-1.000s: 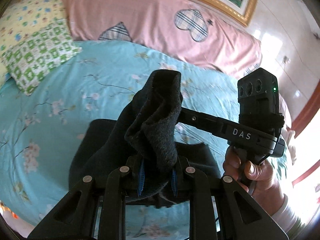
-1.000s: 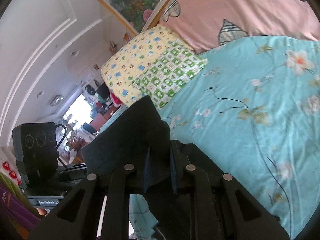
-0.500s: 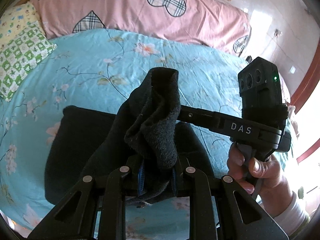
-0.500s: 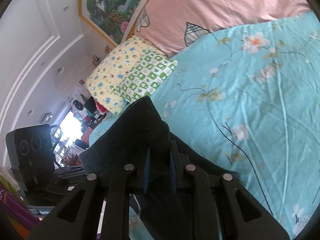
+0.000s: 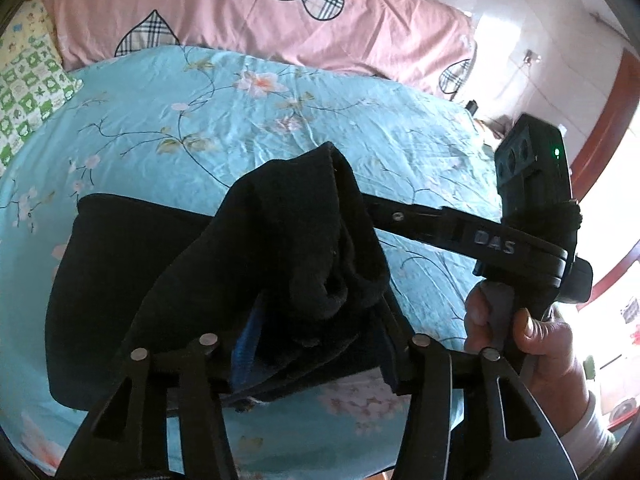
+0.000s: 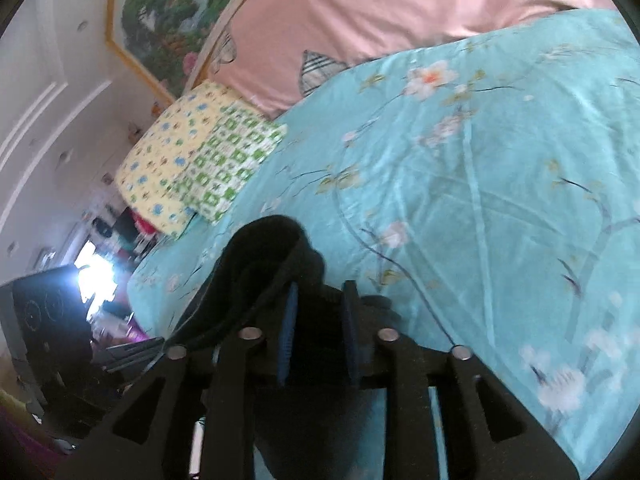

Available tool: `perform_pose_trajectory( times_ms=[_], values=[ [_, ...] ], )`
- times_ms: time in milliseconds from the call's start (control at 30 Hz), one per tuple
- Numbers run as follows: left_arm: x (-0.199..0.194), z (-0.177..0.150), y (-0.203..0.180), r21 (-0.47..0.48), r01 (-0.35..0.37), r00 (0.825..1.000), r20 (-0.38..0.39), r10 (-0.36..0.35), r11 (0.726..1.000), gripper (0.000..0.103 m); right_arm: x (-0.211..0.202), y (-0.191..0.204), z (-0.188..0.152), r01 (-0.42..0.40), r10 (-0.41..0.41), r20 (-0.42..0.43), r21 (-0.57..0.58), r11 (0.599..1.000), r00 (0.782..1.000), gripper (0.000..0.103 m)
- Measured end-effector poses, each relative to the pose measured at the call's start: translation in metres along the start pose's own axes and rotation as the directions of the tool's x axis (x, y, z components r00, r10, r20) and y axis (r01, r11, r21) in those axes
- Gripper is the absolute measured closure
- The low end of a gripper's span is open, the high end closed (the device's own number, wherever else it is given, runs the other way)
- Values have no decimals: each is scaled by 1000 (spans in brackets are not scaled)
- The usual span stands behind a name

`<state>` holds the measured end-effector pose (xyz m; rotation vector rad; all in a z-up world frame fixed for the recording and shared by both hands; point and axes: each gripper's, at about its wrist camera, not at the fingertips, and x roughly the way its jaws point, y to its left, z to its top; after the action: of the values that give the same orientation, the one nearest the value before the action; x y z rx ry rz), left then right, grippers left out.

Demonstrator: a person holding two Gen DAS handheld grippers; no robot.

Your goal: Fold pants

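The black pants [image 5: 132, 280] lie folded on the blue floral bed sheet [image 5: 200, 120]. In the left wrist view my left gripper [image 5: 316, 344] has its blue pads spread wide, with a bunched edge of the pants [image 5: 320, 240] draped loosely between and over them. The right gripper's arm [image 5: 460, 232] reaches in from the right, held by a hand [image 5: 532, 336]. In the right wrist view my right gripper [image 6: 318, 336] has its pads slightly apart, and a fold of the pants [image 6: 260, 264] slumps to the left of them.
A pink quilt with plaid hearts [image 5: 240, 12] lies along the head of the bed. A yellow and green patterned pillow [image 6: 200, 160] sits at the bed's far corner. A framed painting [image 6: 168, 12] hangs on the wall. The bed's near edge is just below my left gripper.
Both grippers have come down toward the sheet and carried the pants edge over the folded part. Both pairs of pads have opened, and the cloth now hangs loose instead of pinched.
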<state>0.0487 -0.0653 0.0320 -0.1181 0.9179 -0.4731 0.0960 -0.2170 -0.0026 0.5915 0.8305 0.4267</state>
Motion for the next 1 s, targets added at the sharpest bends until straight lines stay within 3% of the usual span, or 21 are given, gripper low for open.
perform_pose_trajectory(
  times_ms=[67, 133, 367, 567, 1000],
  values=[
    [-4, -2, -1, 3, 25, 1000, 10, -25, 1000, 46, -10, -4, -6, 44, -45, 33, 34, 998, 998, 29],
    [-8, -4, -1, 8, 58, 998, 13, -58, 998, 42, -20, -7, -12, 59, -63, 66, 62, 996, 996, 23],
    [-25, -11, -1, 37, 77, 996, 36, -78, 996, 37, -44, 0, -21, 62, -77, 123, 118, 991, 989, 16],
    [-33, -12, 19, -25, 61, 997, 40, -60, 998, 37, -50, 22, -25, 94, -108, 135, 103, 990, 985, 13],
    [-49, -25, 63, -134, 3, 998, 66, 6, 991, 31, -29, 45, -43, 187, -192, 55, 85, 979, 980, 9]
  ],
)
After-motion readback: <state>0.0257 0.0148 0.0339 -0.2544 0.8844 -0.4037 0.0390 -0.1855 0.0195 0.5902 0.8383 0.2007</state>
